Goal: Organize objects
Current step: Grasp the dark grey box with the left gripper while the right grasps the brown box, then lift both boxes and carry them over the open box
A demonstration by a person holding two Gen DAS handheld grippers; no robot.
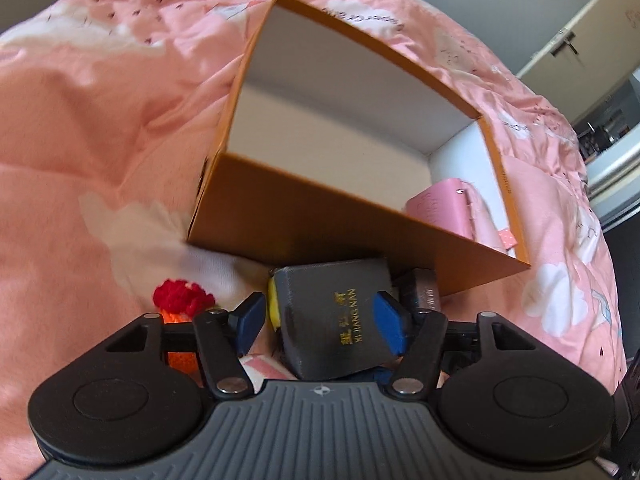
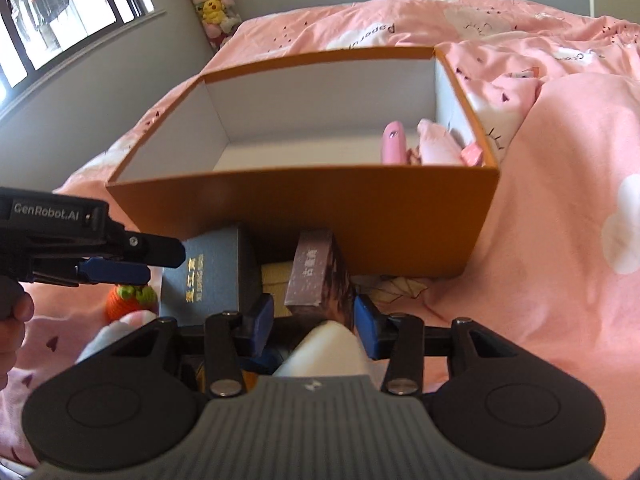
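The bed (image 2: 560, 160), covered in a pink cloud-print duvet, carries an open orange cardboard box (image 2: 300, 216) with a pink notebook (image 2: 394, 142) already lying at its right end. Directly in front of the box's near wall lie two small packets: a dark grey box with gold lettering (image 1: 340, 316) and a brown printed box (image 2: 312, 272), with a crocheted strawberry (image 2: 130, 300) to their left.

Your left hand-held gripper (image 1: 320, 320) stands wide around the grey box; its right pad meets the box's side, the left pad stands clear, so nothing is gripped yet. Your right hand-held gripper (image 2: 314, 324) stands part open around the brown box (a pale, blurred object sits between its fingers; contact cannot be determined).

Risks:
- Closing off-centre would likely twist the grey box out of the pads.
- The soft duvet may let either box tip.
- The two grippers work close together and may collide.

The grey box's long axis runs away from you toward the orange box's wall, lettering upward.
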